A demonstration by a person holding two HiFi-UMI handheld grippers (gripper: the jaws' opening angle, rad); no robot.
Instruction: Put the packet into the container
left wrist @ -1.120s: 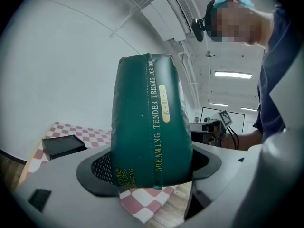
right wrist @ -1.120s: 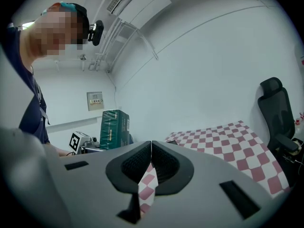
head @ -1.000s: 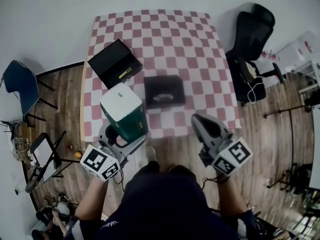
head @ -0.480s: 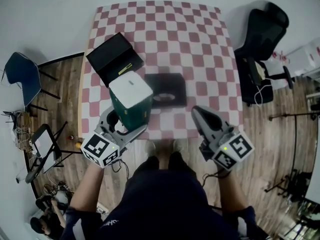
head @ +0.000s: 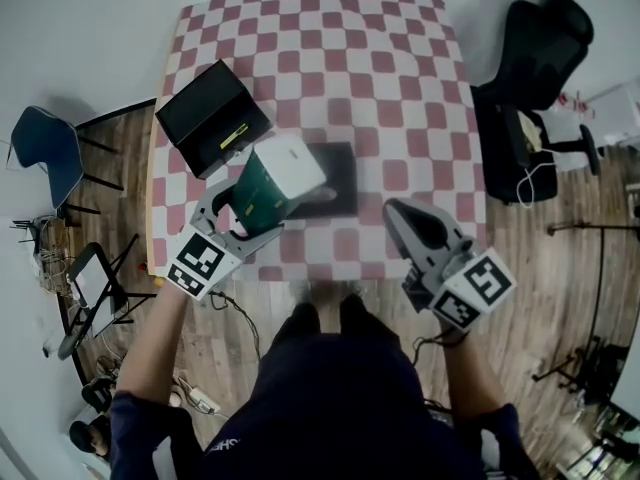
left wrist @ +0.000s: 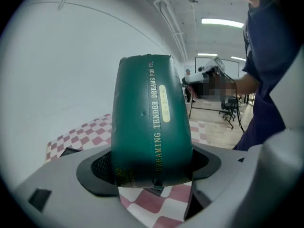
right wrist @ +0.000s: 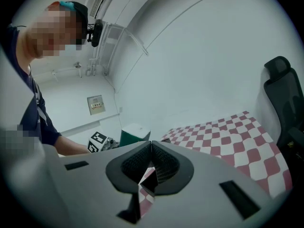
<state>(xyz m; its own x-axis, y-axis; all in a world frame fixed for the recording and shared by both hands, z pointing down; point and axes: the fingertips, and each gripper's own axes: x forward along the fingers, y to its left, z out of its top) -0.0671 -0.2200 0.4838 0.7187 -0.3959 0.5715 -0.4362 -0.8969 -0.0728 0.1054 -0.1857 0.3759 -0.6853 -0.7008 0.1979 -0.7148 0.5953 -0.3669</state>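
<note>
Lab-like recording room: bare white walls (head: 80,28), checkered table (head: 400,88), office chair (head: 535,53), stands (head: 88,303) on wooden floor (head: 560,278).

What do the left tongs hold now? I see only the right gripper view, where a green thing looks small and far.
Observer: The left tongs are shut on a green packet with gold print along its side.
Operator: Where is the container?
Observer: In the head view, the black container lies mid-way on the checked table; the packet's white end tilts toward it.
Operator: Any other box?
Observer: Yes, a second black box sits near the table's left edge.
</note>
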